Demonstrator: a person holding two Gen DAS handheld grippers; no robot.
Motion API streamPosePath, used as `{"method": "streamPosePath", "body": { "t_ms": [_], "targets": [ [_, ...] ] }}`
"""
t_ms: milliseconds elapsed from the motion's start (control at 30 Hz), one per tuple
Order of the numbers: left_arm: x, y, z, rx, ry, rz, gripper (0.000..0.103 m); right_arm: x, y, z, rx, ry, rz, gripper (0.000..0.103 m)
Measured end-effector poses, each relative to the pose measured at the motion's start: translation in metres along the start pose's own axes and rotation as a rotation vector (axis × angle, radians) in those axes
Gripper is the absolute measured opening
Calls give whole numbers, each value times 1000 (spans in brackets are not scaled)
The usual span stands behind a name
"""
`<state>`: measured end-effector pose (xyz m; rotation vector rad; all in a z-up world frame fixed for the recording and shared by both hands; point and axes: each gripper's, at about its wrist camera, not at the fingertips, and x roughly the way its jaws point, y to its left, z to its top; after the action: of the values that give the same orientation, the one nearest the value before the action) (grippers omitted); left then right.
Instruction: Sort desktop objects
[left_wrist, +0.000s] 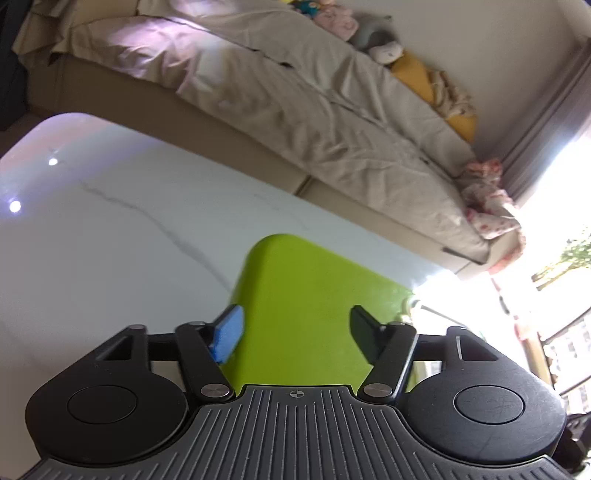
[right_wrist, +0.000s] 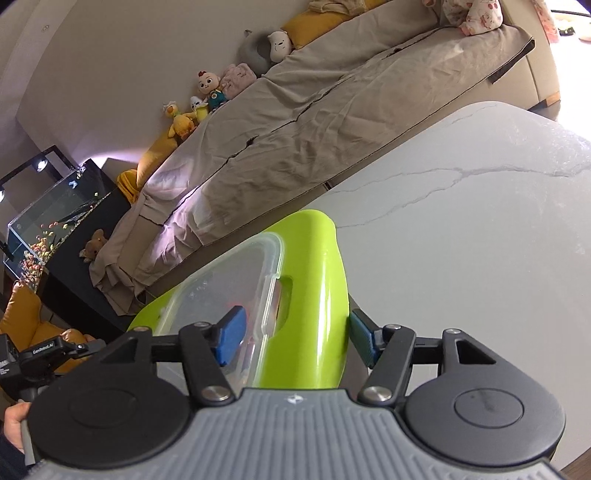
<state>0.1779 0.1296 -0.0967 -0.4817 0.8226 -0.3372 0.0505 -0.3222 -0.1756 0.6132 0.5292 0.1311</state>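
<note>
A lime-green plastic bin (right_wrist: 325, 266) rests on the white marble table (right_wrist: 461, 240), with a clear lidded food box (right_wrist: 221, 280) inside it. My right gripper (right_wrist: 295, 339) straddles the bin's curled end wall beside its handle slot. One blue pad is inside against the clear box, and the other presses the wall's outer face. In the left wrist view the green bin (left_wrist: 303, 288) fills the gap of my left gripper (left_wrist: 295, 332). Its blue pad (left_wrist: 229, 332) lies against the bin's edge and the dark finger (left_wrist: 364, 334) sits on the other side. The box's contents are blurred.
The table (left_wrist: 110, 240) ends in a rounded edge close to a long sofa (left_wrist: 295, 110) under a beige cover, with plush toys (right_wrist: 207, 88) along its back. A glass fish tank (right_wrist: 48, 221) stands far left. A hand (right_wrist: 14, 417) shows at the lower left.
</note>
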Motion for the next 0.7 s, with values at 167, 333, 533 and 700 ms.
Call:
{"method": "streamPosePath", "body": {
  "t_ms": [167,333,533,700],
  "targets": [
    [4,-24,12,61,-25,-5,66,-3,29,9,-94,-48,-5,63],
    [-14,-2,11,7,-38,54,79,9,21,14,-54,-10,-33,62],
    [-21,53,-2,-138,-34,102,88,5,6,7,-18,-16,-22,62],
    [8,55,-11,-157,44,38,90,5,-1,1,14,-5,-20,62]
  ]
}}
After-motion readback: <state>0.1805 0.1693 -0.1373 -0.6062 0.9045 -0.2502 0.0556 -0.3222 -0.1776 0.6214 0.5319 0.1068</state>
